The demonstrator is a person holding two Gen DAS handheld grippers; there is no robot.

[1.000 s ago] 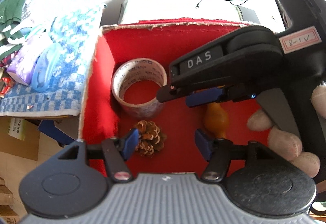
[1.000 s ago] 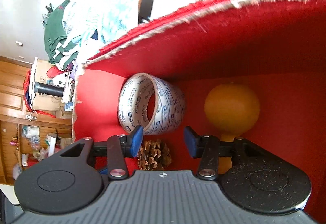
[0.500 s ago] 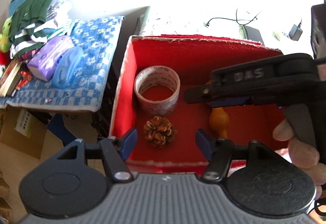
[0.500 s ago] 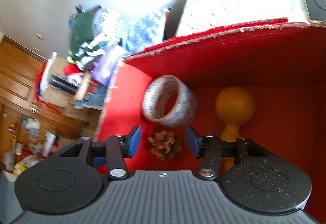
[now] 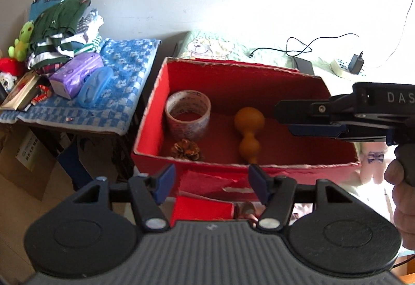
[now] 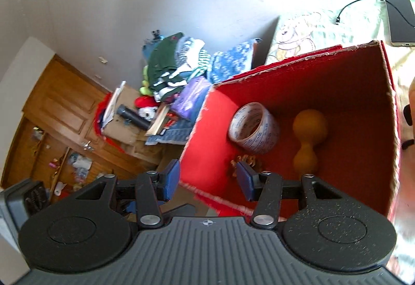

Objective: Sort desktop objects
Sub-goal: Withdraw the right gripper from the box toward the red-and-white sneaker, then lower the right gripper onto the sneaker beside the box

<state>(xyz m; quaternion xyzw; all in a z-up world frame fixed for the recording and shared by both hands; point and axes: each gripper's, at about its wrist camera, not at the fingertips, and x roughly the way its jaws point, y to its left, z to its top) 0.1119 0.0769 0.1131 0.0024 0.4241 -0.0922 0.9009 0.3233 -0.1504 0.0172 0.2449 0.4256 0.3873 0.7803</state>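
Closest to me, the left gripper point(image 5: 210, 182) hangs empty with its jaws spread wide, drawn back over the near edge of the red box point(image 5: 243, 169). A second ago both tools were down inside the box; now they have risen clear and pulled away from it. The right gripper point(image 6: 207, 178) has its jaws parted too, nothing between them, and it straddles the box's near left corner. From the left side I see it reaching in flat over the right half of the box, a person's hand point(image 5: 400, 196) wrapped around its handle.

Past the blue fingertips, three things lie on the box floor. The pine cone point(image 5: 187, 150) sits against the near wall. Just behind it is the tape roll point(image 5: 188, 116), lying flat with its hole facing up. To the right, well apart from the roll, the orange gourd point(image 5: 249, 132) lies on its side, its narrow end pointing toward the near wall.

The gourd appears freshly delivered and let go, so this drop looks finished, and the withdrawal suggests the hands are free for whatever is next.

Farther back stand a blue checked cloth point(image 5: 124, 87) piled with folded clothes point(image 5: 64, 33), a cable point(image 5: 311, 47), and the pale wall.
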